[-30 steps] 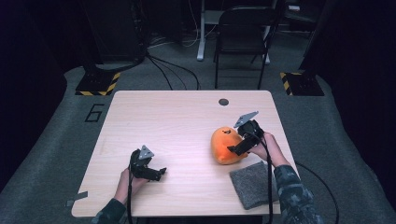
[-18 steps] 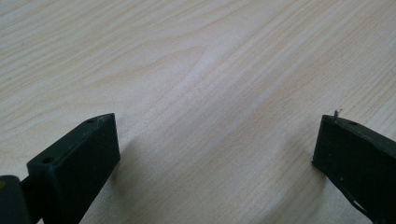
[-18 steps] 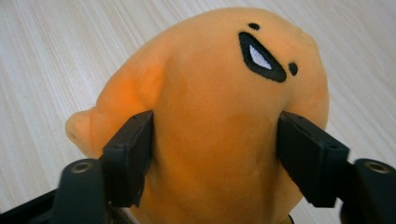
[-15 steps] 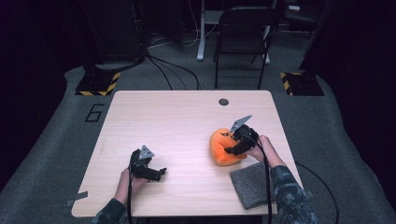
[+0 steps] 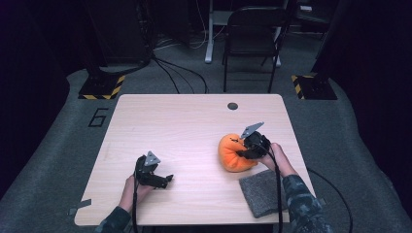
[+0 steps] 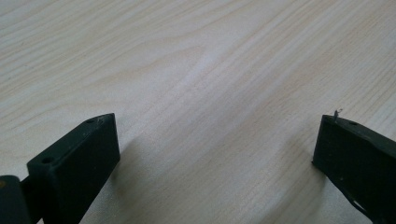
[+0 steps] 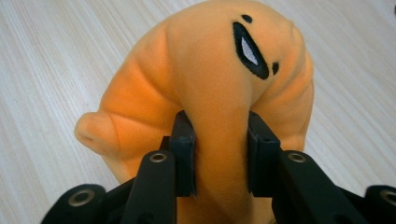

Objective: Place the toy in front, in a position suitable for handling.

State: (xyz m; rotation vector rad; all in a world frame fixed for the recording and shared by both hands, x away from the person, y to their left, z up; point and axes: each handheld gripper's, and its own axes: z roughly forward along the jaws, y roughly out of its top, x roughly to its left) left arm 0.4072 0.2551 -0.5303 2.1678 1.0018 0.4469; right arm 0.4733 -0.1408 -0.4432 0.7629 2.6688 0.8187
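While it lies on the table [image 5: 194,126], the orange plush toy [image 7: 219,79] sits pinched in the right hand-held gripper [image 7: 219,158].

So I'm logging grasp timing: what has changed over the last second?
The right gripper has just been closing and now pinches a fold of the orange plush toy, having edged slightly toward it. The left gripper stayed open over the bare table; the grey cloth lies as before.
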